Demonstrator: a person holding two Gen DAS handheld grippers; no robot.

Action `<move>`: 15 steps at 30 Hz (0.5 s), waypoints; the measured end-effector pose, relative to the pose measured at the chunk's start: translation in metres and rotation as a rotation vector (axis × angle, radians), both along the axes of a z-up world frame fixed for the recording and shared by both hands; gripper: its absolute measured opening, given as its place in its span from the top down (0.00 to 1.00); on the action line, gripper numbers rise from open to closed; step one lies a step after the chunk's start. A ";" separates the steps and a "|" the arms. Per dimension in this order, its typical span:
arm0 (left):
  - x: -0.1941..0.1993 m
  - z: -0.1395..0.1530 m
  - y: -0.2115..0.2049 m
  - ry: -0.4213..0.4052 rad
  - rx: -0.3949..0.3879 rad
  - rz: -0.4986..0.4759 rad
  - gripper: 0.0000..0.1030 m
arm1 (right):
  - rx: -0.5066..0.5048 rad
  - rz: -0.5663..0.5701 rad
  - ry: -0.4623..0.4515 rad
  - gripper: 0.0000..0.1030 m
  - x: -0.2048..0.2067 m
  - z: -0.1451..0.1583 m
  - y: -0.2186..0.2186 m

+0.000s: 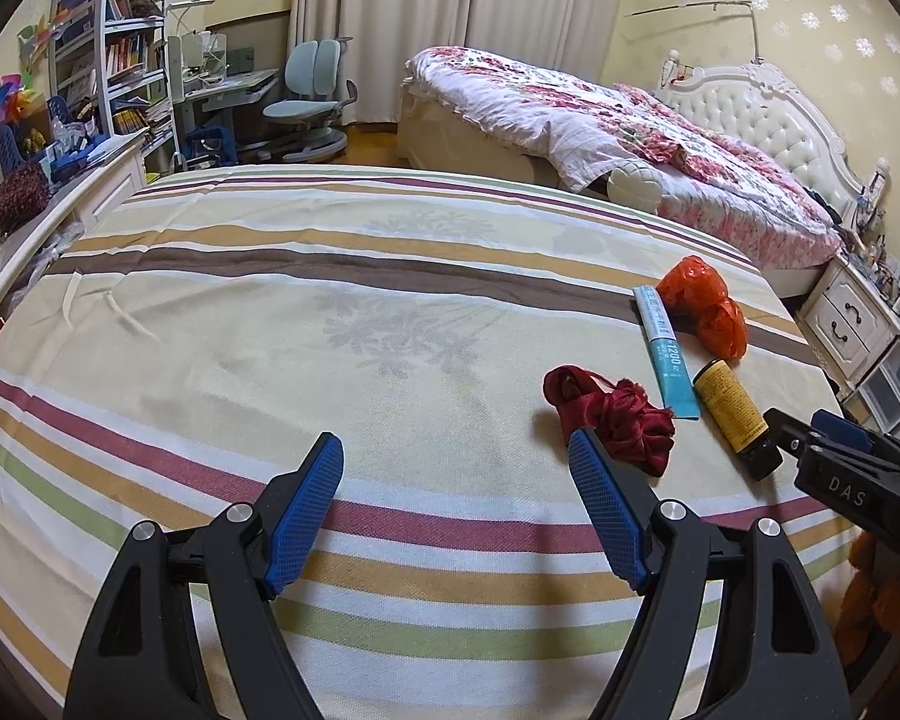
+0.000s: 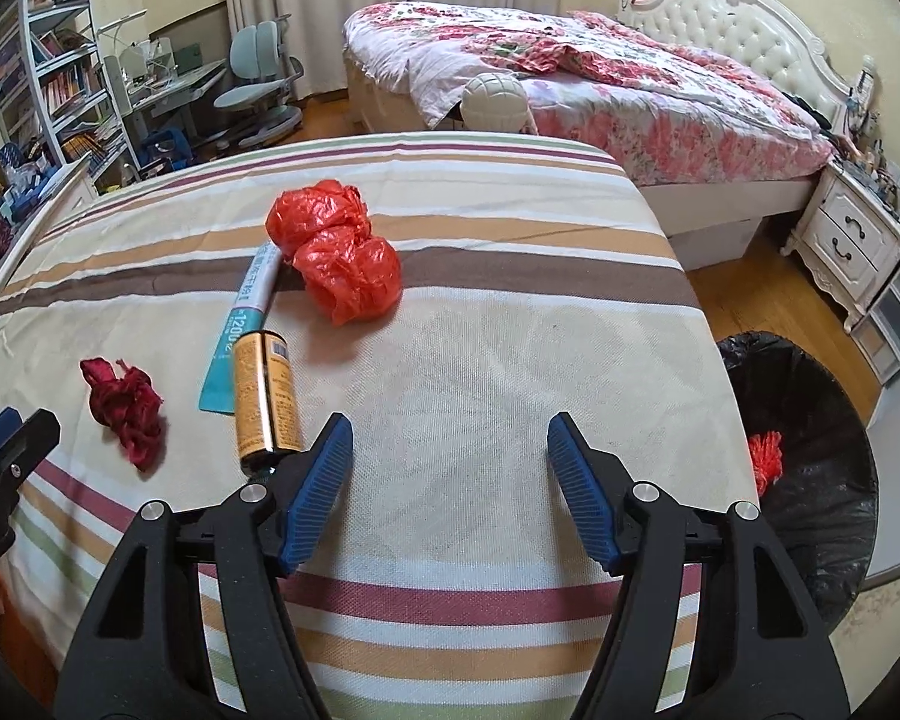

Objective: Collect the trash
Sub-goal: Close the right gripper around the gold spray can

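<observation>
Trouble could come from the bottle: it is round and lies on its side, so a bump from the right gripper may roll it away. Both grippers are open and hold nothing. The bottle lies just left of the right jaws; the red rag is beside the left gripper. The bin waits at the right.

Two wrist views — same striped bedspread
</observation>
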State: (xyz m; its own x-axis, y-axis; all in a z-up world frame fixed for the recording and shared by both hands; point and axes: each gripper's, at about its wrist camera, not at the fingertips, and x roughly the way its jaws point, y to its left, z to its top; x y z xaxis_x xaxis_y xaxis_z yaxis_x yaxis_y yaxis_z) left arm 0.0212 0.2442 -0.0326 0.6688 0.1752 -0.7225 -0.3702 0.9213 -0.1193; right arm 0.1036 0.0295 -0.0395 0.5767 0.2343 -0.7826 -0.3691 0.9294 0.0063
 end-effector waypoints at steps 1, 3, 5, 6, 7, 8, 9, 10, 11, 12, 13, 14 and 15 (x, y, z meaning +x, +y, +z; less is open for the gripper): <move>0.000 0.000 0.001 0.000 -0.001 0.003 0.27 | 0.006 0.001 -0.005 0.36 -0.001 0.002 0.001; -0.002 0.000 0.002 0.000 -0.002 0.007 0.27 | 0.014 0.009 -0.018 0.36 -0.003 0.007 0.004; -0.003 0.000 0.004 0.000 -0.003 0.012 0.27 | 0.021 0.024 -0.025 0.36 -0.004 0.010 0.008; -0.004 -0.001 0.005 0.000 -0.004 0.013 0.27 | 0.022 0.034 -0.026 0.36 -0.005 0.011 0.011; -0.004 -0.001 0.005 0.000 -0.004 0.015 0.27 | 0.023 0.044 -0.026 0.36 -0.005 0.012 0.014; -0.004 -0.001 0.005 0.000 -0.004 0.015 0.27 | 0.023 0.057 -0.026 0.37 -0.006 0.012 0.018; -0.004 -0.001 0.005 -0.001 -0.003 0.015 0.27 | 0.023 0.068 -0.025 0.37 -0.006 0.012 0.021; -0.005 0.000 0.006 -0.001 -0.002 0.015 0.27 | 0.022 0.075 -0.025 0.37 -0.008 0.012 0.023; -0.005 0.000 0.006 -0.001 -0.003 0.016 0.27 | 0.021 0.082 -0.024 0.38 -0.008 0.012 0.026; -0.005 -0.001 0.006 0.000 -0.004 0.016 0.27 | 0.020 0.088 -0.022 0.38 -0.009 0.011 0.029; -0.005 -0.001 0.006 0.000 -0.004 0.016 0.27 | 0.020 0.093 -0.019 0.38 -0.009 0.011 0.031; -0.005 -0.001 0.006 0.000 -0.004 0.016 0.27 | 0.021 0.097 -0.018 0.38 -0.010 0.011 0.032; -0.004 -0.001 0.006 0.000 -0.004 0.016 0.27 | 0.022 0.100 -0.019 0.38 -0.011 0.011 0.034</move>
State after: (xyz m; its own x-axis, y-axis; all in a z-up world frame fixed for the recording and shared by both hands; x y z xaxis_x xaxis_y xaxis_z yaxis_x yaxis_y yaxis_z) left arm 0.0168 0.2498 -0.0331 0.6661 0.1830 -0.7231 -0.3848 0.9148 -0.1230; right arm 0.0923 0.0634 -0.0285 0.5640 0.3089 -0.7658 -0.4607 0.8874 0.0187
